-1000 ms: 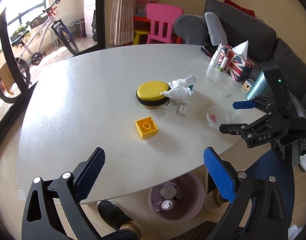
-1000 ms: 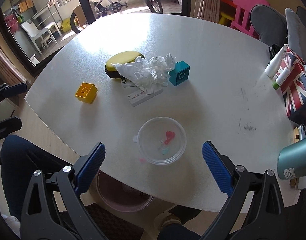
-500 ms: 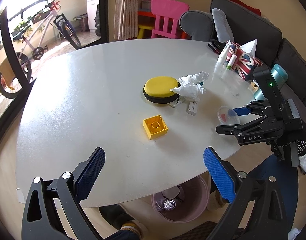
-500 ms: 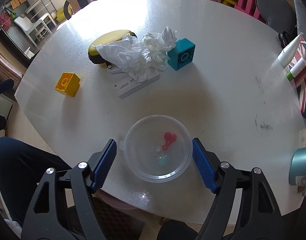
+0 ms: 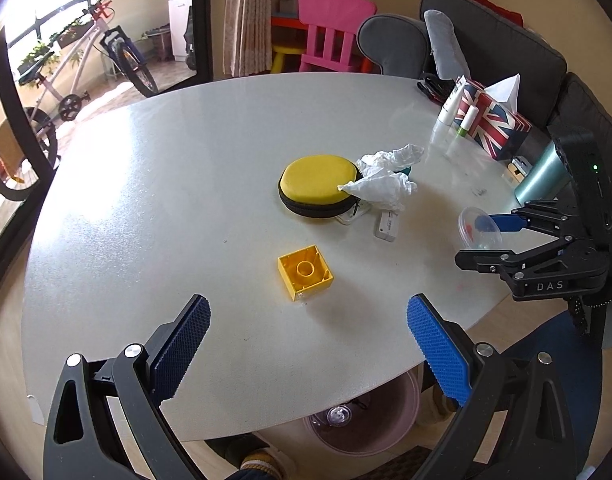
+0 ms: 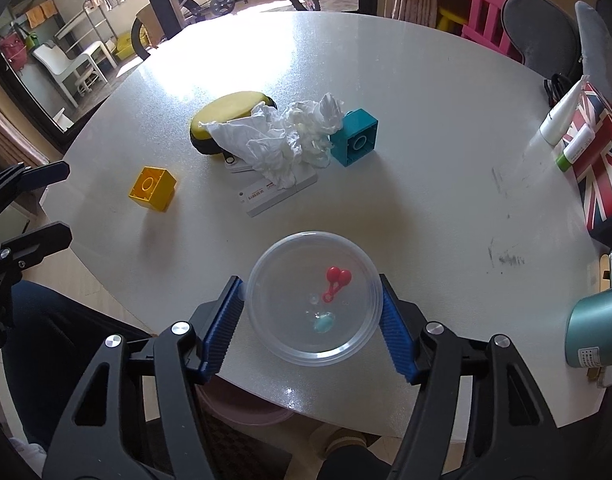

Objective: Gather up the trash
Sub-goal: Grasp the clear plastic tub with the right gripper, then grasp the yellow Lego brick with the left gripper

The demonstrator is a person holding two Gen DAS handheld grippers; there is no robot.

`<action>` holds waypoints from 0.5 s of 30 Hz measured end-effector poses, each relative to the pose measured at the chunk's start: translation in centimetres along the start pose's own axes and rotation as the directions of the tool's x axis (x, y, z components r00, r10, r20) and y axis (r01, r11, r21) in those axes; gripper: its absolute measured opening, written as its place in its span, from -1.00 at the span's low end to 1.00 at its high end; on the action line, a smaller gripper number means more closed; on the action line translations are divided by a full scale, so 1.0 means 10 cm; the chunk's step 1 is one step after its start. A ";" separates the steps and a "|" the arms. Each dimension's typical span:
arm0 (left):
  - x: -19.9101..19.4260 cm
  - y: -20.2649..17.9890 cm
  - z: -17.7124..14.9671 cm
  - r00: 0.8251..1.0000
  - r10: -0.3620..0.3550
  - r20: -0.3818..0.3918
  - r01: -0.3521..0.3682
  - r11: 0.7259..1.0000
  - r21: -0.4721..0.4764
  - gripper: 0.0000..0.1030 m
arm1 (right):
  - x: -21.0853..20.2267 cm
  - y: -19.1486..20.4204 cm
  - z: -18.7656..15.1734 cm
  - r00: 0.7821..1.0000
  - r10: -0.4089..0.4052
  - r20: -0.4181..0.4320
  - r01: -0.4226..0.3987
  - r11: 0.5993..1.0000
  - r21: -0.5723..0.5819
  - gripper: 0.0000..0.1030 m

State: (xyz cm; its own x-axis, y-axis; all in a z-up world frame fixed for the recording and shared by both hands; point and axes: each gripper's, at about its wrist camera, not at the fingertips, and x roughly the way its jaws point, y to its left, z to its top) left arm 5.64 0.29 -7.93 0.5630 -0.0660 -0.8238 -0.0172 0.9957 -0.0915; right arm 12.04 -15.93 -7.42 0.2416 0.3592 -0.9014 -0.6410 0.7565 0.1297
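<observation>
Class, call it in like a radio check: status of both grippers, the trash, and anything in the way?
Right gripper shut on clear lid, table's near edge. Left gripper open, empty, above table. Crumpled tissue not yet picked up. Bin under table edge; nothing blocking.

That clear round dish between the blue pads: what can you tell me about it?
The clear dish looks like thin see-through plastic, round and shallow with a raised rim. It sits upright near the table's front edge. Inside lie a small red piece and a pale blue one. The right tool has closed its blue pads against its two sides.
</observation>
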 end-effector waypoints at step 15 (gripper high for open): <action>0.49 0.05 0.18 0.995 0.043 -0.095 -0.042 0.999 0.006 0.85 | -0.16 0.00 0.01 1.000 0.005 0.025 -0.005 1.000 0.006 0.26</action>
State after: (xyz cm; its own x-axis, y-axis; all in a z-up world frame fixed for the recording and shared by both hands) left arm 9.88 0.58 -11.01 0.4807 -0.0292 -0.8764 -0.0365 0.9979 -0.0533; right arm 11.79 -16.45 -5.95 0.2565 0.3764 -0.8902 -0.6378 0.7580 0.1367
